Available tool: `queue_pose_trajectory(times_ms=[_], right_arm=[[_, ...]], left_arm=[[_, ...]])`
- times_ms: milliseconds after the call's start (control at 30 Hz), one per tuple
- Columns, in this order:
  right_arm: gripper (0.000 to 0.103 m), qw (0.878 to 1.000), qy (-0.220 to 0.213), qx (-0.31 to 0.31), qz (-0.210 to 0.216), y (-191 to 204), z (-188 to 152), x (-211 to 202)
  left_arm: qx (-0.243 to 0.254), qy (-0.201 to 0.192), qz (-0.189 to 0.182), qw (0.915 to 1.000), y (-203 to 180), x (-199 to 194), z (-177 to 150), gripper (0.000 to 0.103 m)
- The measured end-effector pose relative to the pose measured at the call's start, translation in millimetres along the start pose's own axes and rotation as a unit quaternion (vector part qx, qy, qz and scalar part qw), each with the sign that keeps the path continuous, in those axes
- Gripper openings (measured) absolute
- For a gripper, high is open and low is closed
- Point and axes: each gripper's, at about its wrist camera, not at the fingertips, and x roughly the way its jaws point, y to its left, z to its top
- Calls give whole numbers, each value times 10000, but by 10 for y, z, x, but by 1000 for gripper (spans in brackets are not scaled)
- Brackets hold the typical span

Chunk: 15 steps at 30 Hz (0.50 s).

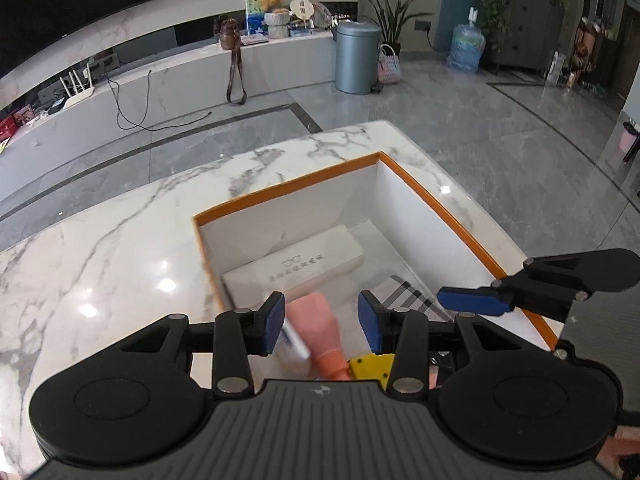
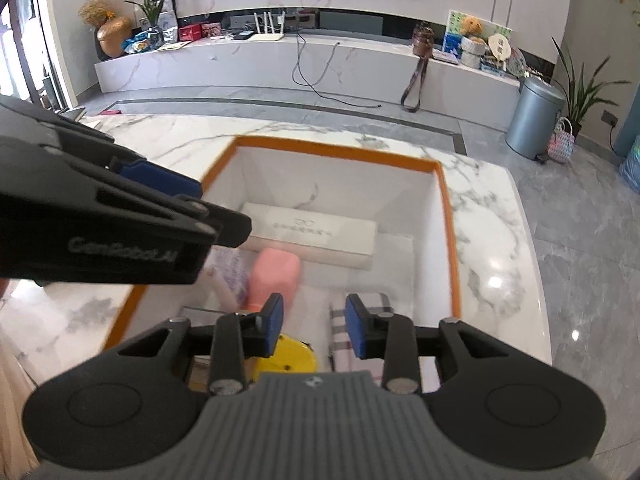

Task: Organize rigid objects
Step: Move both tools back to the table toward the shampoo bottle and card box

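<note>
Both claws hover over the orange-rimmed box (image 2: 450, 216) on the marble bench (image 1: 120, 240). The left claw (image 1: 322, 322) stands parted with nothing pressed between its pads; the right claw (image 2: 314, 326) is parted too, empty. Inside lie a white glasses case (image 2: 312, 236), a pink bottle (image 1: 320, 320), a yellow item (image 2: 288, 356) and a plaid piece (image 2: 360, 312). The bottle looks light, smooth, likely slippery: best pinched across its flat body, not the cap. The case is stiff; take its short width.

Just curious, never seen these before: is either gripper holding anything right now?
No. The left gripper and right gripper both hang open above the box, gripping nothing.
</note>
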Motion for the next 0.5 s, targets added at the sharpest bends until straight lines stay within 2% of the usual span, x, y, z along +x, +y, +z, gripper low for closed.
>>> queue_pose_trajectory(times_ms=[167,500], right_arm=[[35,9998,-75,-173,93,257,109,-67],[35,9963,-226,-577,600,950,328,-53]], left_arm=[[-148,-98,73,9998,326,-178,-102,50],[-485,-129,570,9971,1090,-458,-376,49]])
